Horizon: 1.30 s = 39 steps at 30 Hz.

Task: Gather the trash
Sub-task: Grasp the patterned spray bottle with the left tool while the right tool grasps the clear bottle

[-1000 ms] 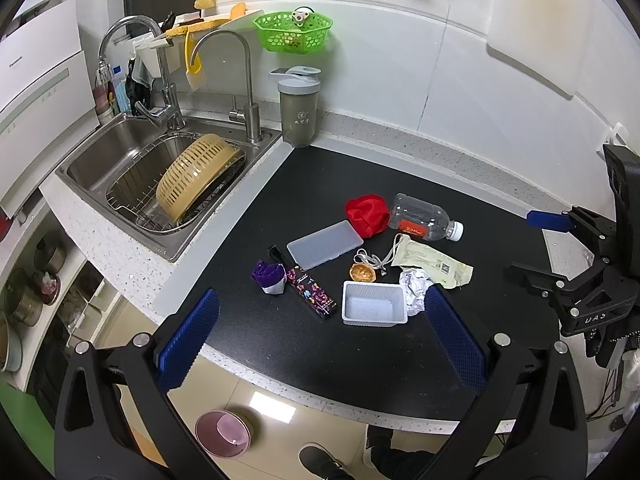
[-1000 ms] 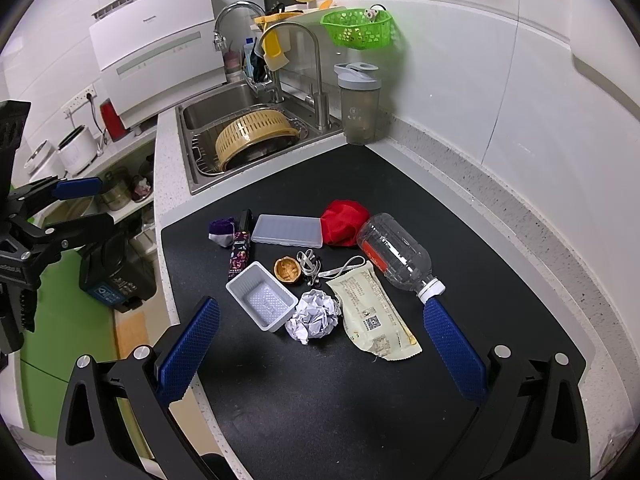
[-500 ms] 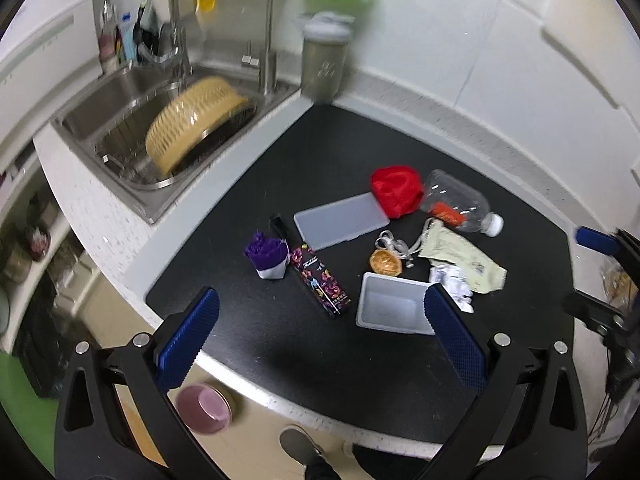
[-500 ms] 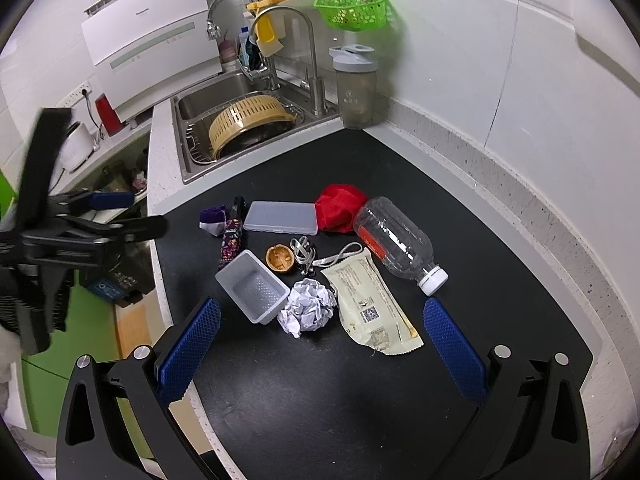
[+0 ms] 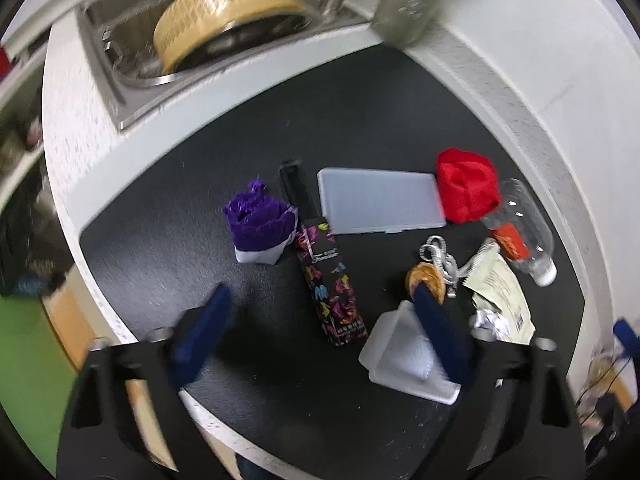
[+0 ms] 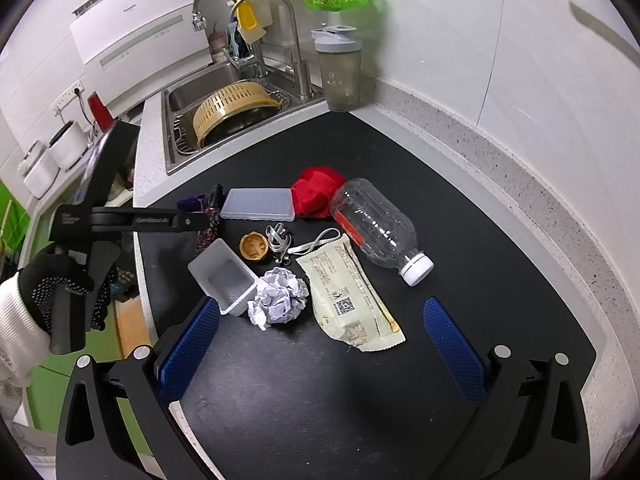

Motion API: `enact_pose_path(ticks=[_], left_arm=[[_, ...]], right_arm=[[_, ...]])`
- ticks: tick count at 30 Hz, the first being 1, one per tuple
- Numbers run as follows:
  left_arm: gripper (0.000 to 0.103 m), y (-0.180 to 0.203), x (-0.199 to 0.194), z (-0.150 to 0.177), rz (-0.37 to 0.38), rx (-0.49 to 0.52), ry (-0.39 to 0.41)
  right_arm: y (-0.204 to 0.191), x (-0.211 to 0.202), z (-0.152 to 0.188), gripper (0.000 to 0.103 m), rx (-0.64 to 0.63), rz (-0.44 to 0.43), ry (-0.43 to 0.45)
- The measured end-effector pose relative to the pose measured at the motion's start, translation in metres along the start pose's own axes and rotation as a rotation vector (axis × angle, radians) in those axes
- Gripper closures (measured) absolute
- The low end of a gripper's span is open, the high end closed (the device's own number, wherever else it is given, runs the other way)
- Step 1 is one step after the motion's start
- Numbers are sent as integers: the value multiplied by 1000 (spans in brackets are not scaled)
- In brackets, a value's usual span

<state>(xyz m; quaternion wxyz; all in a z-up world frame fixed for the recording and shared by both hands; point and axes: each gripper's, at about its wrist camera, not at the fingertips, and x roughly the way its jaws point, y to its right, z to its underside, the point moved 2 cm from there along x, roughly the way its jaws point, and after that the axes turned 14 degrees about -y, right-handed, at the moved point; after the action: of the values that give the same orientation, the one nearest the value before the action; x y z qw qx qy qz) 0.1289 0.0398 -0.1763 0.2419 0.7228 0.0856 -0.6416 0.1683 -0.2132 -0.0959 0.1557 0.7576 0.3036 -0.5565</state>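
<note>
Trash lies on our bench (image 6: 460,208); a QR code marks the wrapper (image 6: 348,292). Left fingers (image 5: 320,328) are closing on nothing; right fingers (image 6: 320,344) gape empty.

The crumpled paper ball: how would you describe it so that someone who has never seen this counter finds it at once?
Look at the black mat right of the sink. In the litter, the crumpled paper ball lies between the small white tray and the flat beige wrapper. It alone is white, wrinkled and round.

Paper ball (image 6: 280,294) beside tray (image 6: 224,276)

Left gripper (image 5: 320,320) has dropped toward the trash, closing.
</note>
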Motion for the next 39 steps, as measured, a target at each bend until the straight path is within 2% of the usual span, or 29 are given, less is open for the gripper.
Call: enact_pose_path(ticks=[4,6,8,10,13,20,29,35,39], left_arm=[[32,-3,15,-5,22,-57,-39],[38,-1,18,-6,21,-65,-42],[48,-2,23,-5,17,-78,-49],[52,0,23,-7,9,-81,-40],[76,2,26,-10,17,-86,-51],[78,9,23,-10,13,-63,-34],[78,14,-10,-1,36,-17,28],[78,16,-38,4,52,9,82],[78,20,-53,7,50,29,108]], right_arm=[[7,4,-1,5,0,-4,-8],[10,5,-1,5,3,-5,-11],[13,7,0,5,6,-6,-17],[15,8,0,5,6,-6,-20],[18,10,1,5,8,-10,-25],[20,13,0,5,9,-16,-26],[20,23,-9,5,9,5,-27],[32,33,-32,5,-7,59,-13],[40,52,-54,5,-40,96,-42]])
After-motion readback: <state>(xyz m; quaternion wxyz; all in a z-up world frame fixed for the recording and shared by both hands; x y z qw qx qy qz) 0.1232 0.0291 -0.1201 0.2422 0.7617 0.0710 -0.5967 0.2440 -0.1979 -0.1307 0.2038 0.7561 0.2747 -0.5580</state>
